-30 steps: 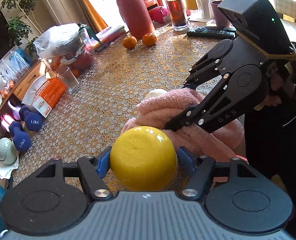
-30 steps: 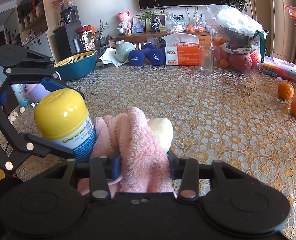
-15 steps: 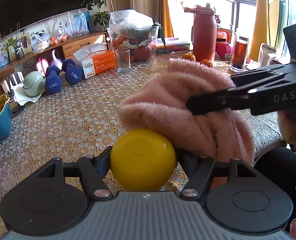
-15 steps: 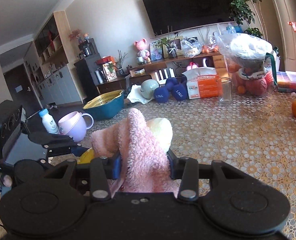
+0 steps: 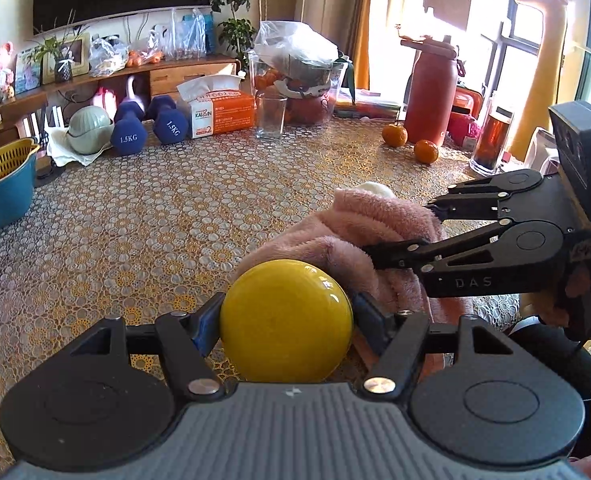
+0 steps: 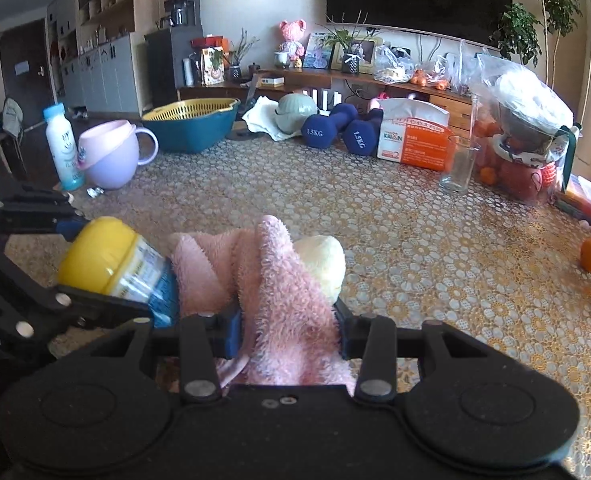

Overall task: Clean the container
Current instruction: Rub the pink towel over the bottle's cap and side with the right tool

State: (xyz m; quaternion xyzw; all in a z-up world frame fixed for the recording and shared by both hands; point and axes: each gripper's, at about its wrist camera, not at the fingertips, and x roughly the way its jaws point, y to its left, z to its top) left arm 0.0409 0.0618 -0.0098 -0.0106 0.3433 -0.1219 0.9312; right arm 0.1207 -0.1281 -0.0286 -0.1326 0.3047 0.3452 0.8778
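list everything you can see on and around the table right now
container: 1, yellow lid, printed label, held tilted in left hand-held gripper
towel: 1, pink with cream patch, against container
dumbbells: 2, blue, far table edge
tissue box: 1, orange and white, beside dumbbells
glass: 1, clear, near tissue box
oranges: 2, loose, by red bottle
red bottle: 1, by window
cup: 1, lilac, table's left end
white bottle: 1, blue cap, beside cup
basin: 1, teal, yellow strainer inside
bagged bowl: 1, right of glass
left hand-held gripper: shut on container
right hand-held gripper: shut on towel
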